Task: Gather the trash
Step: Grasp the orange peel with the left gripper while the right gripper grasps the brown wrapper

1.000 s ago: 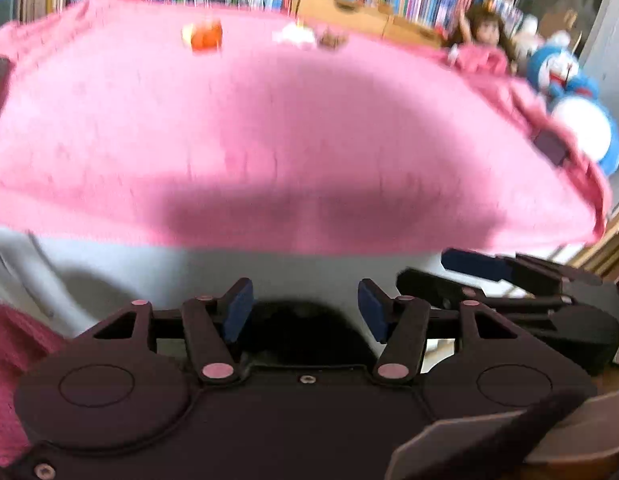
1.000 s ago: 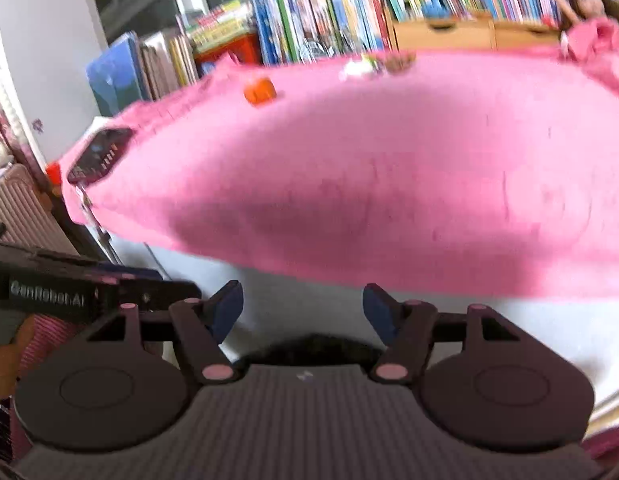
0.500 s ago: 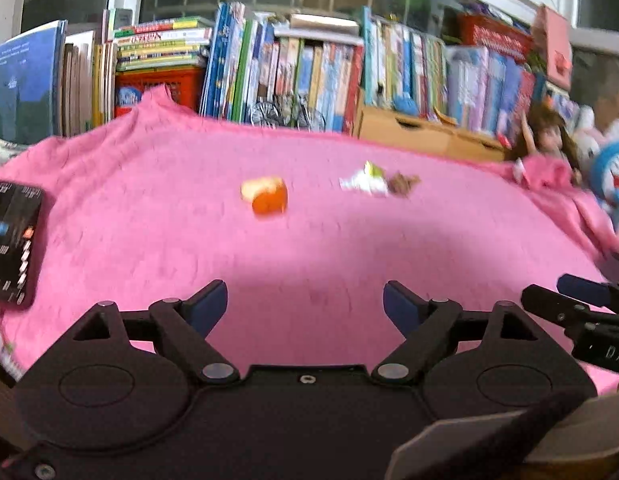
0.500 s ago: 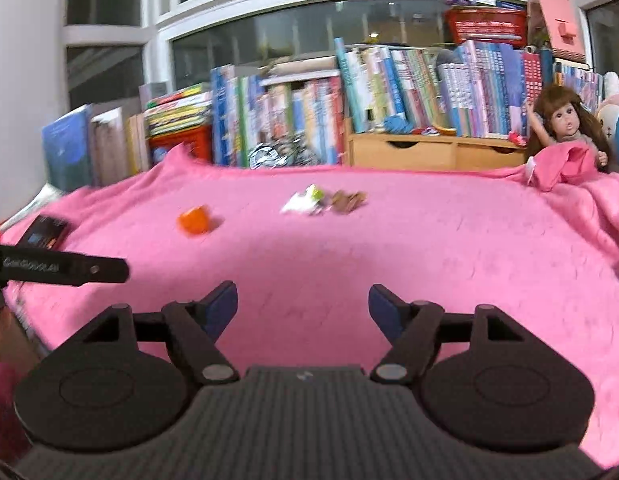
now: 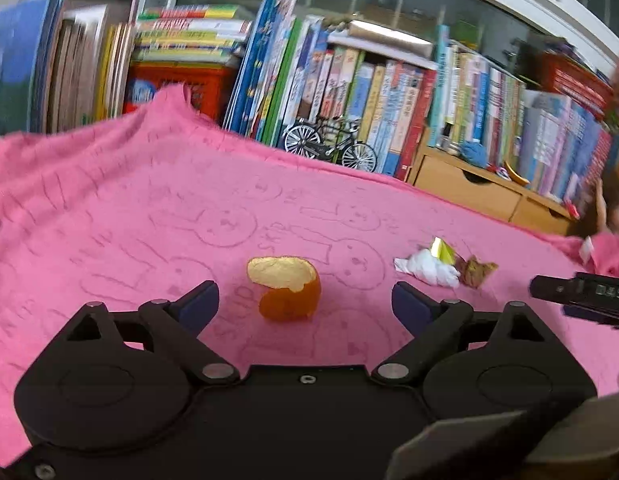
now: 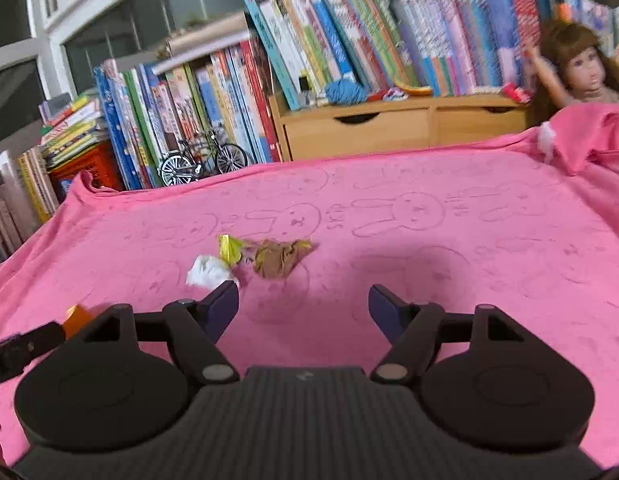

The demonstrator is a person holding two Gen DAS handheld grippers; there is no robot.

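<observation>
Both tongs are held low over the pink blanket (image 5: 109,208) covering the tabletop, tilted downward, apparently so that each can be lined up with its own piece of trash. The left tongs (image 5: 305,300) are spread wide with nothing between them, their jaws having just been opening; the orange peel (image 5: 287,288) lies just ahead, nearly centred between the tips. The right tongs (image 6: 303,304) are likewise released and empty. The white tissue (image 6: 209,272) lies beside their left tip, with the yellow wrapper (image 6: 229,249) and brown wrapper (image 6: 279,258) slightly further ahead, left of centre.
</observation>
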